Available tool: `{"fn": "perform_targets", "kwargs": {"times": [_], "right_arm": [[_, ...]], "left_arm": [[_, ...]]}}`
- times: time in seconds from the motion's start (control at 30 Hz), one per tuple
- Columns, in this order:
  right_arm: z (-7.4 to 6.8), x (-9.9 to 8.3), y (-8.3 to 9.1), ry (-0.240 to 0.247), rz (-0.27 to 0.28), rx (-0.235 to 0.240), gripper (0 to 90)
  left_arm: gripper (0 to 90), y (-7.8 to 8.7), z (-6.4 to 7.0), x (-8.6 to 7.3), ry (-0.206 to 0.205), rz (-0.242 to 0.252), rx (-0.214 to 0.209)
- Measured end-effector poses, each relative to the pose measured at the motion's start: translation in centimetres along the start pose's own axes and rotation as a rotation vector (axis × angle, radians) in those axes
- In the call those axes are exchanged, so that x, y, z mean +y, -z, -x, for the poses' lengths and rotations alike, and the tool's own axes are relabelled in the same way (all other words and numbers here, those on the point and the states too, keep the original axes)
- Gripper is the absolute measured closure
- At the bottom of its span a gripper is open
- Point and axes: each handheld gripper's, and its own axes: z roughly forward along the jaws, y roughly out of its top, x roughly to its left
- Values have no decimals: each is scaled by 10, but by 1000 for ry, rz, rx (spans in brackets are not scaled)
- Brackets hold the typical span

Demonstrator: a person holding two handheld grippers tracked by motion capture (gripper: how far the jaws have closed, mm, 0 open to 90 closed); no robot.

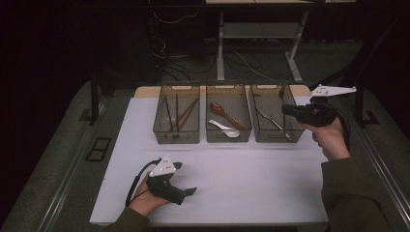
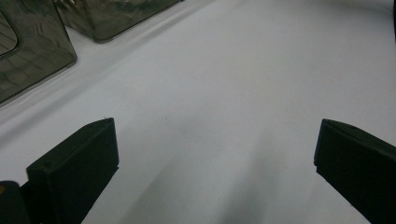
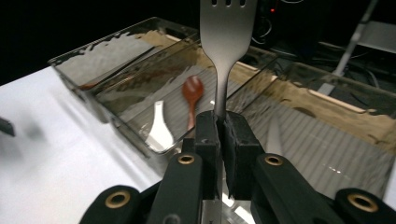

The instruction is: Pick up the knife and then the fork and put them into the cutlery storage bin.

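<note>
Steel fork (image 3: 227, 32) pinched by handle in right gripper (image 3: 219, 122) above right basket (image 1: 255, 118); lower it level before release. Left gripper (image 2: 215, 158) spread, idle.

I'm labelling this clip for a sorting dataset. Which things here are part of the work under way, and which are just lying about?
In the job:
right gripper, shut on the fork
right-hand bin, beside that gripper

Lying about:
middle bin with red spoon and white spoon
left bin with chopsticks
left gripper, open over the table
</note>
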Motion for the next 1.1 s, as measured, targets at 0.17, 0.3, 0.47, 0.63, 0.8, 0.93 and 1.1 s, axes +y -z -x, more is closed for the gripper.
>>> {"fn": "perform_targets", "kwargs": {"times": [0.17, 0.3, 0.47, 0.63, 0.8, 0.93, 1.1], "right_arm": [[12, 4, -1, -14, -2, -39, 842], [23, 4, -3, -33, -9, -77, 842], [36, 3, -9, -59, -26, -121, 842], [45, 1, -16, -73, -63, -146, 842], [51, -3, -23, -79, -100, -165, 841], [54, -6, -28, -87, -128, -174, 841], [57, -10, -36, -100, -166, -174, 842]], "left_arm": [[0, 0, 0, 0, 3, 2, 0], [0, 0, 0, 0, 1, 2, -1], [0, 0, 0, 0, 5, 4, 0], [0, 0, 0, 0, 5, 5, -1], [0, 0, 0, 0, 5, 4, -1], [0, 0, 0, 0, 5, 5, -1], [0, 0, 0, 0, 4, 4, -3]]}}
